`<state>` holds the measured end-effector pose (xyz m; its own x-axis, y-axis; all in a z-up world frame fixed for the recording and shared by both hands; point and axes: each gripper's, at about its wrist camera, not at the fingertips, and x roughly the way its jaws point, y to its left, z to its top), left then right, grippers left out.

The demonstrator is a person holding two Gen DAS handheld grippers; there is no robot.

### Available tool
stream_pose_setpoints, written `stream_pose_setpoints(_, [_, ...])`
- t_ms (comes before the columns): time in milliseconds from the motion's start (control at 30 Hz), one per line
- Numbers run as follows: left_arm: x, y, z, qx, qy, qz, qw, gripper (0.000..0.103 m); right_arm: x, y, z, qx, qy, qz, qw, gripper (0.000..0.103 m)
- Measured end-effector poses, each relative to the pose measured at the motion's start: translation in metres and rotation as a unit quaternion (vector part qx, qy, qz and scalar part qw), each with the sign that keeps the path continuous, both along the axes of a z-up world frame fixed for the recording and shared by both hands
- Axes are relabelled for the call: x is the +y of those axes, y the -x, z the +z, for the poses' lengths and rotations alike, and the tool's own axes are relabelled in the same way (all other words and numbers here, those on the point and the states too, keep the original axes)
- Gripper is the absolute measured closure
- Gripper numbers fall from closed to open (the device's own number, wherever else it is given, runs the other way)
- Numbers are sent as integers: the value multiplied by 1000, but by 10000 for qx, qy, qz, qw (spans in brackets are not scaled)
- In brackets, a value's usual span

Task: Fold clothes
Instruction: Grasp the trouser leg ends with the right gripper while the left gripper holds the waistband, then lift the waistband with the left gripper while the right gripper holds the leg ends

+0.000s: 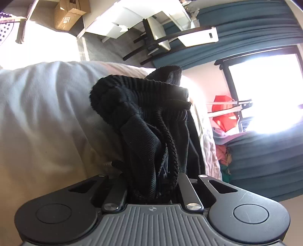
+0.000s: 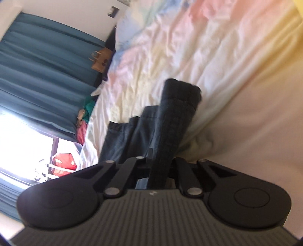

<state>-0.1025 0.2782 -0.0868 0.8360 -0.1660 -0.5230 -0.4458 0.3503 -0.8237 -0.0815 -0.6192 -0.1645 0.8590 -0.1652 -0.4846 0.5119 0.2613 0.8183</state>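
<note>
One black garment [image 1: 144, 121], one bed [image 2: 189, 47], one cardboard box [image 1: 66, 15], one paper bag [image 2: 101, 60].

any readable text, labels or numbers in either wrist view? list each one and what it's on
No text can be read in either view.
Cardboard box, left wrist view: a dark printed label on its side, too small and skewed to read.
Small dark picture or sign on the wall, right wrist view: too blurred to read.
Grey gripper body: only a small round mark, no letters.

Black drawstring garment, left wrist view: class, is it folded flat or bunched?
Bunched: the black drawstring garment rises crumpled, waistband gathered, clamped in the left gripper.
</note>
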Motion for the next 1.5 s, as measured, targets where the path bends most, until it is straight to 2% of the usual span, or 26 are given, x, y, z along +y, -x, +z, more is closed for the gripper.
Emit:
stream_pose_setpoints(100, [8,6,30,-144,-7,12,9999,95,2,-4,21,-104,202,97,9997,97])
stream_pose_setpoints(167, [13,-10,53,-238,-34,-59,9997,95,1,-17,35,-139,327,202,9992,97])
stream_pose_setpoints(233, [12,-32,76,-267,-183,-131,9994,95,0,-47,51,-83,510,313,9982,97])
stream_pose_setpoints(333, [-1,-96,107,-211,-612,-151,9978,95,-2,-101,73,0,685,418,9968,97])
stream_pose_setpoints(433, [-15,-177,117,148,-1008,2,9948,95,-5,-174,87,238,918,558,9939,97])
stream_pose_setpoints(533, [-22,-266,106,523,-1077,243,9925,95,0,-250,83,610,1188,654,9889,97])
stream_pose_setpoints(600, [-27,-314,93,760,-1257,307,9887,95,4,-294,68,955,1374,729,9832,97])
stream_pose_setpoints(700, [-34,-369,71,1147,-1501,300,9815,93,5,-333,30,1312,1233,717,9810,97])
stream_pose_setpoints(833, [-41,-416,41,1520,-1663,134,9742,88,4,-349,-2,1404,1126,816,9803,97])
stream_pose_setpoints(900, [-43,-422,31,1584,-1707,14,9725,81,3,-356,-18,1440,1076,870,9799,93])
stream_pose_setpoints(933, [-42,-423,25,1565,-1653,-34,9737,76,1,-354,-19,1387,1037,921,9806,93])
stream_pose_setpoints(967, [-40,-422,22,1467,-1561,-118,9767,71,0,-351,-18,1317,995,977,9814,88])
stream_pose_setpoints(1033, [-37,-413,24,1129,-1469,-400,9819,50,-4,-342,-10,1080,919,1127,9835,75])
stream_pose_setpoints(1067, [-34,-405,26,923,-1430,-568,9838,45,-5,-336,-5,957,897,1175,9844,64])
stream_pose_setpoints(1100, [-33,-395,30,757,-1406,-683,9848,36,-6,-326,2,775,905,1191,9857,46])
stream_pose_setpoints(1133, [-34,-385,37,678,-1455,-705,9845,26,-4,-316,10,597,983,1195,9861,38])
stream_pose_setpoints(1167, [-34,-374,45,630,-1534,-696,9837,22,-2,-306,18,425,1076,1198,9860,30])
stream_pose_setpoints(1200, [-35,-362,53,582,-1614,-687,9828,19,0,-296,26,252,1170,1200,9855,28])
stream_pose_setpoints(1300, [-34,-326,80,584,-1821,-738,9788,16,4,-267,47,211,1415,1250,9818,26])
stream_pose_setpoints(1400, [-30,-291,93,794,-1747,-824,9779,9,3,-236,55,199,1245,1277,9838,26])
stream_pose_setpoints(1500, [-24,-256,87,1158,-1577,-839,9771,9,0,-202,50,102,915,1121,9894,26])
